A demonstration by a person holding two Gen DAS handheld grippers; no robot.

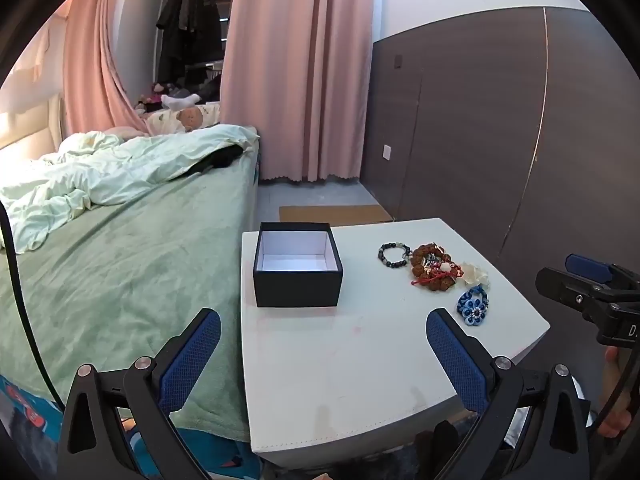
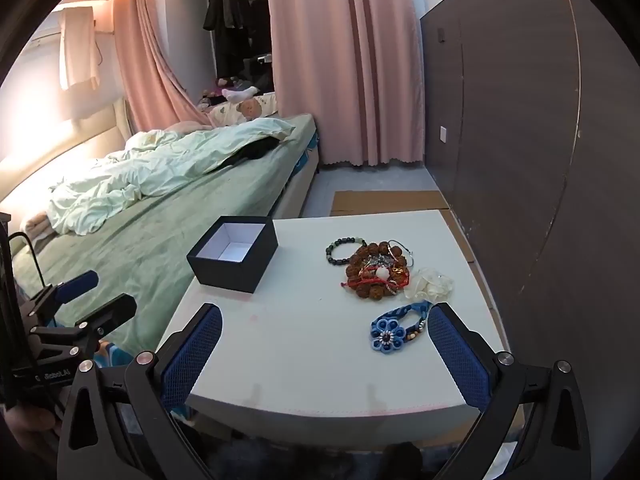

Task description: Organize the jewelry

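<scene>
An open black box (image 1: 298, 266) (image 2: 234, 254) with a white lining stands empty at the far left of the white table (image 1: 360, 360) (image 2: 312, 352). To its right lie a dark bead bracelet (image 1: 394, 255) (image 2: 344, 252), a brown bead bracelet with red cord (image 1: 434, 268) (image 2: 376, 274), a white flower piece (image 1: 476, 274) (image 2: 430, 286) and a blue flower band (image 1: 474, 304) (image 2: 394, 330). My left gripper (image 1: 323, 318) is open over the table's near left. My right gripper (image 2: 325, 314) is open, just short of the blue band. Neither holds anything.
A bed with a green cover (image 1: 120, 248) (image 2: 160, 220) adjoins the table's left side. A dark panelled wall (image 1: 520, 140) (image 2: 520, 160) runs along the right. Pink curtains (image 1: 296, 72) hang behind, and cardboard (image 2: 392, 200) lies on the floor beyond the table.
</scene>
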